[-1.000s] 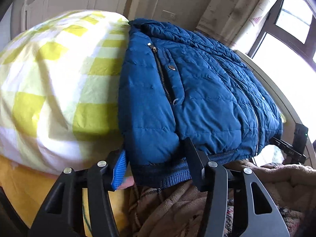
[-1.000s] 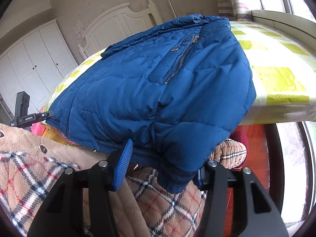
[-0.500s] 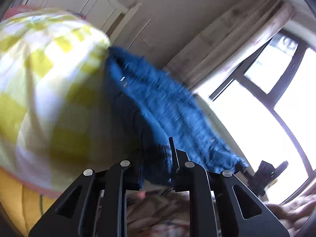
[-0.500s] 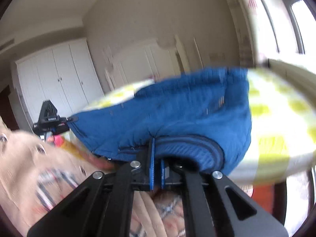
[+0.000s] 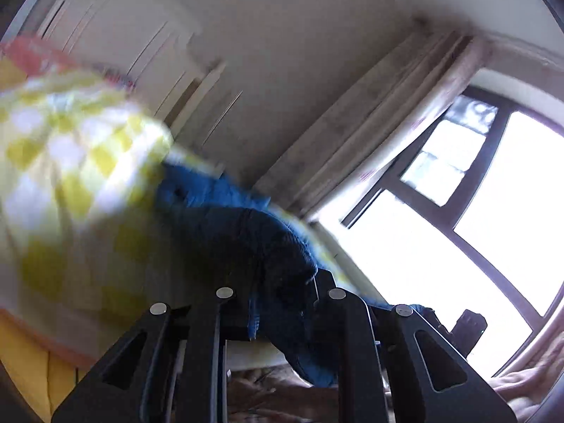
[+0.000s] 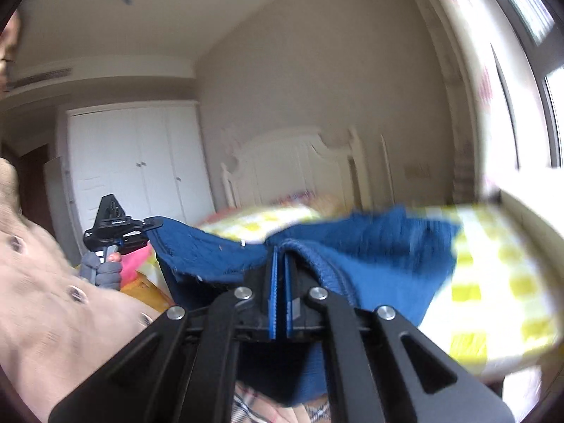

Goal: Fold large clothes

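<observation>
One blue puffer jacket [image 6: 387, 246] lies on the bed w/ the yellow-and-white checked cover [image 6: 493, 282], its ribbed hem lifted at the near edge, rest of it spread toward the far side. Right gripper [image 6: 281, 282]: fingers nearly closed, blue pads almost touching, w/ the knit hem band pinched between them; fabric drapes down on the right of the fingers. Left gripper [image 5: 282, 303]: fingers closed in on a dark bunch of the same jacket [image 5: 253, 239], hem fabric hanging down between them; exact gap hard to judge, view blurred. In the right wrist view the left gripper [image 6: 120, 225] shows at far left, held by a gloved hand [image 6: 102, 275], touching the jacket's left corner. So 2 grippers, 1 jacket, both on the hem. Beyond: white headboard [image 6: 299, 162], white wardrobe [image 6: 141, 162], curtain [image 5: 370, 134], window [image 5: 476, 218]. No containers in view.
</observation>
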A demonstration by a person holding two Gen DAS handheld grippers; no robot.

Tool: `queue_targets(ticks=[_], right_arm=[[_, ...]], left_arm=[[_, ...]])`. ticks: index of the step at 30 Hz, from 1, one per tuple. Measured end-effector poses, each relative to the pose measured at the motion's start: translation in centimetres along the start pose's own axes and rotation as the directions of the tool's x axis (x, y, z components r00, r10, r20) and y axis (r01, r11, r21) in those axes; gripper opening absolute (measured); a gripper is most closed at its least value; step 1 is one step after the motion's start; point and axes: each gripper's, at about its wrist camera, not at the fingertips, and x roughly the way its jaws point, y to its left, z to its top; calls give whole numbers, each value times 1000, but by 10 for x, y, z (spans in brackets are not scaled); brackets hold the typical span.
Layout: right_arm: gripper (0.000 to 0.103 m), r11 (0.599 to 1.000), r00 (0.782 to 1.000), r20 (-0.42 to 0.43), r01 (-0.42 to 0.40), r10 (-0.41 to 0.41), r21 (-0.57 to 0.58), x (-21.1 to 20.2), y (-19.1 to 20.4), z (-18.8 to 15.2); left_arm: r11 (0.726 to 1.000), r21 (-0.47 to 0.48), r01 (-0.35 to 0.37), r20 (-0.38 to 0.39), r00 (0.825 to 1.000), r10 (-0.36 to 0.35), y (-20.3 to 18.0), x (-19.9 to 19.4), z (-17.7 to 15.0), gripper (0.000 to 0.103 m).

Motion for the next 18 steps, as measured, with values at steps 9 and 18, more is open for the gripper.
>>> queue_targets(ticks=[9, 18], right_arm=[[0, 999, 960, 281, -25, 13, 40, -20, -34, 101], [76, 995, 973, -226, 56, -37, 79, 51, -60, 45]], left_arm=[[991, -2, 135, 46, 990, -135, -28, 19, 56, 15], [997, 34, 64, 36, 997, -65, -26, 26, 45, 16]])
